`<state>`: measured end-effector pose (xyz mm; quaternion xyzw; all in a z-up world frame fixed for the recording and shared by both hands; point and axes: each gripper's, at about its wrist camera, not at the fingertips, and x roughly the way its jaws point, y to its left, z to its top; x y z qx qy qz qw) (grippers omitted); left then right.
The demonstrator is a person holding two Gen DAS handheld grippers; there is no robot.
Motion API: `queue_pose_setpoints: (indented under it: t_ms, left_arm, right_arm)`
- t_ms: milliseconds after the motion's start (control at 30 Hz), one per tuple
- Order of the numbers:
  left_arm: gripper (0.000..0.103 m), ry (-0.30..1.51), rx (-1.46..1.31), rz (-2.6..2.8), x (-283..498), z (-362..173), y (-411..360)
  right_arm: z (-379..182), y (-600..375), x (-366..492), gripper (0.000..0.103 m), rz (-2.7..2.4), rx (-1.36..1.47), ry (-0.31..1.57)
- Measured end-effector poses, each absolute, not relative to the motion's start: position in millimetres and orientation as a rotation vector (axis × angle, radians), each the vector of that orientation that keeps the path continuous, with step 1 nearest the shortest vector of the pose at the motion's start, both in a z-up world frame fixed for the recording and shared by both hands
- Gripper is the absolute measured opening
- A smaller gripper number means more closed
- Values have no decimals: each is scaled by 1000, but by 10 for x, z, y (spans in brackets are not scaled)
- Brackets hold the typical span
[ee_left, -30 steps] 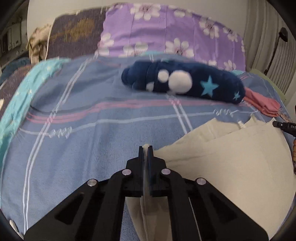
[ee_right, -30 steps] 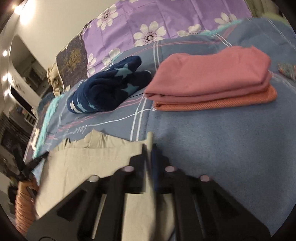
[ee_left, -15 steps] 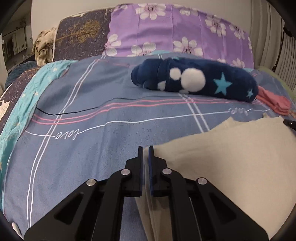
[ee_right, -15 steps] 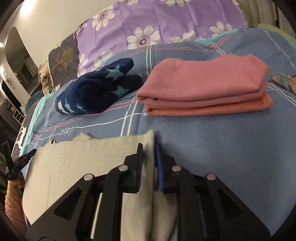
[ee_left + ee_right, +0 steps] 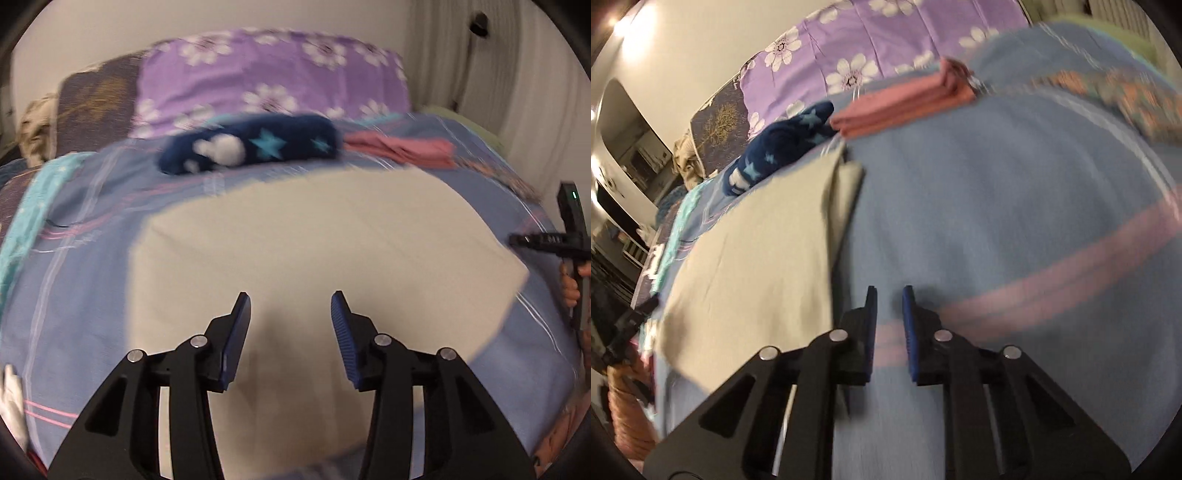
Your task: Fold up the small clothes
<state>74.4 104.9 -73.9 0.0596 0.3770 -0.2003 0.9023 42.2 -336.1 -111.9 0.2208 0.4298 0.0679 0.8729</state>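
Beige cloth (image 5: 295, 236) lies flat on bed (image 5: 1015, 206), long axis across L view, near side under L claw (image 5: 291, 312), jaws spread wide, empty. R claw (image 5: 889, 308), narrowly parted, empty, sits just R of cloth on bare sheet; L nearer. Fold layers blurred; cloth's near hem hidden.

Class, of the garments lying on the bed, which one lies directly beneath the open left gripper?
The flat beige folded garment lies beneath the left gripper. The navy star-patterned fleece and pink folded clothes lie farther back.
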Motion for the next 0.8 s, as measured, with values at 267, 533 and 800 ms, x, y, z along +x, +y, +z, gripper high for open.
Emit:
queue_pose_setpoints:
  t_ms: [267, 533, 800]
  left_arm:
    - [53, 829, 241, -684, 533, -851, -353]
    - [53, 911, 123, -771, 681, -854, -1071]
    - [53, 977, -7, -796, 922, -873, -1352]
  right_arm:
    - [-1178, -3237, 172, 15, 325, 494, 902]
    - [-1111, -2967, 237, 15, 484, 460, 896]
    - [-1152, -2898, 196, 16, 560, 471, 898]
